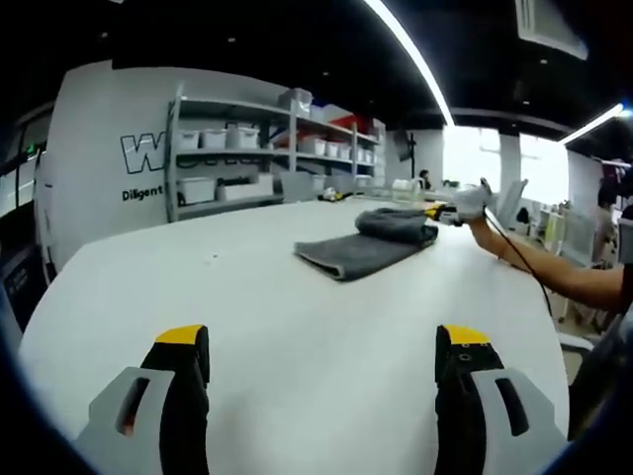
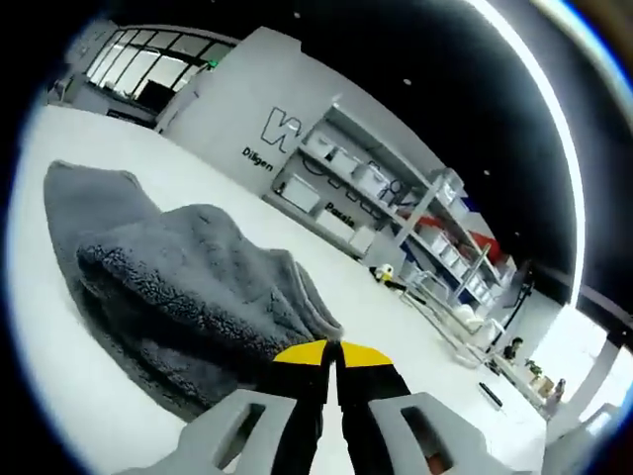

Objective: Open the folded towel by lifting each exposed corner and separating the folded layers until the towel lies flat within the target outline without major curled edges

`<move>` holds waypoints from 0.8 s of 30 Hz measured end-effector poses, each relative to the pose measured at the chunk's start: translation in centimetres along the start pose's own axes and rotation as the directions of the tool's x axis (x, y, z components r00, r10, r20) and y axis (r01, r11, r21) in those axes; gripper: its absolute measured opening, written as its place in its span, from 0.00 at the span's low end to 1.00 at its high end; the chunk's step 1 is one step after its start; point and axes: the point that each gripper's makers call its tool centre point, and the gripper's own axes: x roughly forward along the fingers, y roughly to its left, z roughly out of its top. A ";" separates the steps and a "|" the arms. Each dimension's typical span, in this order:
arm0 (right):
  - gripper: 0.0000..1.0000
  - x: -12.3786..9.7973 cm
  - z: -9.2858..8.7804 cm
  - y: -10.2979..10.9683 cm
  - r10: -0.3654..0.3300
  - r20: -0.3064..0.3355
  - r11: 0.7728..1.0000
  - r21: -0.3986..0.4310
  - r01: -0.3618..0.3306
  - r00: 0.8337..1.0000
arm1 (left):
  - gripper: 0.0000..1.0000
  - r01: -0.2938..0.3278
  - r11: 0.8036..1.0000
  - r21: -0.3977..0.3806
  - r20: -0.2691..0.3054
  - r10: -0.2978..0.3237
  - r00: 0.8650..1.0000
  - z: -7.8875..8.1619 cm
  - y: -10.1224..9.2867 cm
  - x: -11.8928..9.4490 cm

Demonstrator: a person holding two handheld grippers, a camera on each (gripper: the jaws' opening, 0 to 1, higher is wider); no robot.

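We held the left gripper [image 1: 321, 358] back over the bare white table [image 1: 247, 297], its jaws spread wide with nothing between them. We judged it was parked there to leave the work to the other hand. The grey towel [image 1: 368, 242] lay well ahead of those jaws and a little to their right, partly folded, one layer bunched up on its far end. At that far end our right gripper [image 1: 443, 212] met the raised fold. In the right gripper view, the right gripper [image 2: 332, 353] had its yellow-tipped jaws pressed together on the towel [image 2: 188, 272] edge just ahead, presumably to peel the layer open.
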 end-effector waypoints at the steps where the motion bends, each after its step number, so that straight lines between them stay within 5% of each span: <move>1: 0.00 -0.1 -0.1 -0.4 -0.008 0.001 1.000 0.005 0.008 1.000 | 0.93 0.002 1.000 0.000 0.001 -0.002 1.000 0.0 0.0 0.0; 7: 0.00 -0.7 -2.4 -3.6 -0.106 -0.067 0.994 0.018 0.107 0.992 | 0.93 -0.006 1.000 0.000 -0.010 0.006 1.000 -0.2 0.1 0.1; 10: 0.00 -0.2 -5.9 -2.8 -0.038 -0.196 0.996 0.074 0.053 0.980 | 0.93 -0.011 1.000 0.001 -0.015 0.011 1.000 -0.3 0.2 0.1; 15: 0.00 -0.7 -9.2 -4.2 -0.085 -0.320 0.985 0.114 0.128 0.944 | 0.89 -0.037 0.999 0.004 0.012 0.037 0.999 0.3 0.7 0.1; 17: 0.05 -1.3 -10.5 -5.1 -0.117 -0.371 0.973 0.142 0.181 0.921 | 0.89 -0.048 0.999 0.009 0.013 0.048 0.999 0.4 0.9 0.1; 19: 0.24 -1.8 -11.7 -5.2 -0.112 -0.403 0.955 0.209 0.210 0.908 | 0.88 -0.070 0.997 0.028 0.008 0.070 0.998 0.4 1.1 0.0; 20: 0.28 -1.6 -11.3 -4.6 -0.106 -0.369 0.926 0.302 0.227 0.923 | 0.88 -0.073 0.997 0.030 0.009 0.073 0.997 0.4 1.2 0.0; 24: 0.41 -2.6 -10.8 -5.2 -0.073 -0.367 0.924 0.325 0.202 0.927 | 0.87 -0.060 0.998 0.018 0.022 0.060 0.998 0.7 1.1 0.3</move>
